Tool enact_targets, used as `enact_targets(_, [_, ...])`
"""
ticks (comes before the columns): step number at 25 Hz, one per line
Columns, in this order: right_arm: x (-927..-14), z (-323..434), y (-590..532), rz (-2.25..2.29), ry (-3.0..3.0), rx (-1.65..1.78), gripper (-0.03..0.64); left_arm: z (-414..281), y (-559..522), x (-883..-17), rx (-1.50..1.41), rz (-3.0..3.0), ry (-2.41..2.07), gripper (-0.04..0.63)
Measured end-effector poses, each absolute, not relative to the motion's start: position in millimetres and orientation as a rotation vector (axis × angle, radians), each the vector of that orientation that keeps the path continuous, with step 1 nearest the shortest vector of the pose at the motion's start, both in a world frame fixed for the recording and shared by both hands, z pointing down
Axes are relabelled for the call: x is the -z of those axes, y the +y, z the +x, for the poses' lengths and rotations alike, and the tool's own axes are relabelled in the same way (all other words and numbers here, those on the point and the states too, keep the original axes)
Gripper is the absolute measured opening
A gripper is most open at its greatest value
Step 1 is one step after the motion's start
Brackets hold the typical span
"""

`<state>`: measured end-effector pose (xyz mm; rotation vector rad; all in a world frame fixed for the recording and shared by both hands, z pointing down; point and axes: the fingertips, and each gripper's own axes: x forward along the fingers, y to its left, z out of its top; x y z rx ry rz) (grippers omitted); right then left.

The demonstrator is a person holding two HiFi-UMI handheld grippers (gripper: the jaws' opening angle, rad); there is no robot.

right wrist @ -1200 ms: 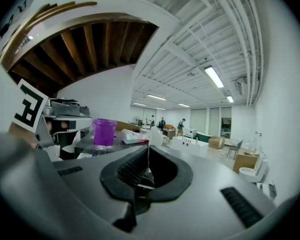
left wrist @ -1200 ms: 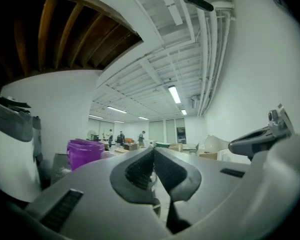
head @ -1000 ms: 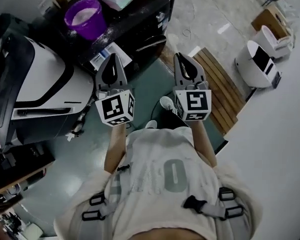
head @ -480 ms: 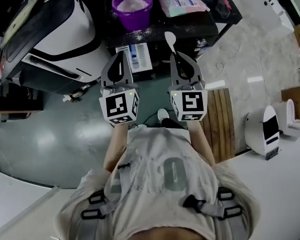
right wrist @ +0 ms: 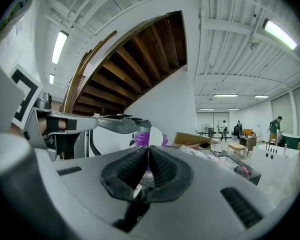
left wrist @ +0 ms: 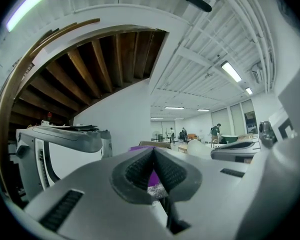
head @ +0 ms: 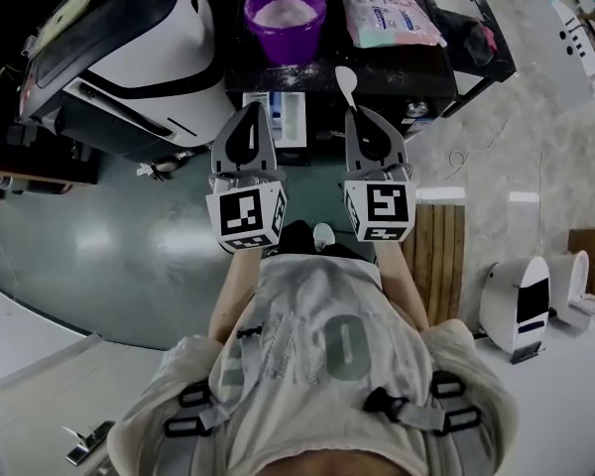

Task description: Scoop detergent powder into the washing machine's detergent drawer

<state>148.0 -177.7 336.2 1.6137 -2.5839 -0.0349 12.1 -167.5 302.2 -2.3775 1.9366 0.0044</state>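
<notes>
Both closed: left tongs (head: 250, 109) empty, right tongs (head: 357, 114) clamping spoon (head: 345, 80), bowl forward. Powder bucket (head: 286, 13) ahead-left, back on tabletop (head: 377, 67); drawer (head: 288, 117) nearer, at front edge.

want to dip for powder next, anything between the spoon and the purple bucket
Nothing visible does. The spoon in the right gripper faces the purple bucket across bare, powder-dusted tabletop; the plastic pouch lies off to the right.
</notes>
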Motion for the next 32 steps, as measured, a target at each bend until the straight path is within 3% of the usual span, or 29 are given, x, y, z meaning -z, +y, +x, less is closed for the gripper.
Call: enact_targets(32, [-324.3, 109.8, -308.4, 1.623, -2.607, -0.003, 0.011, -19.4, -306.0, -302.9, -0.011, -2.435, 1.917, 0.021])
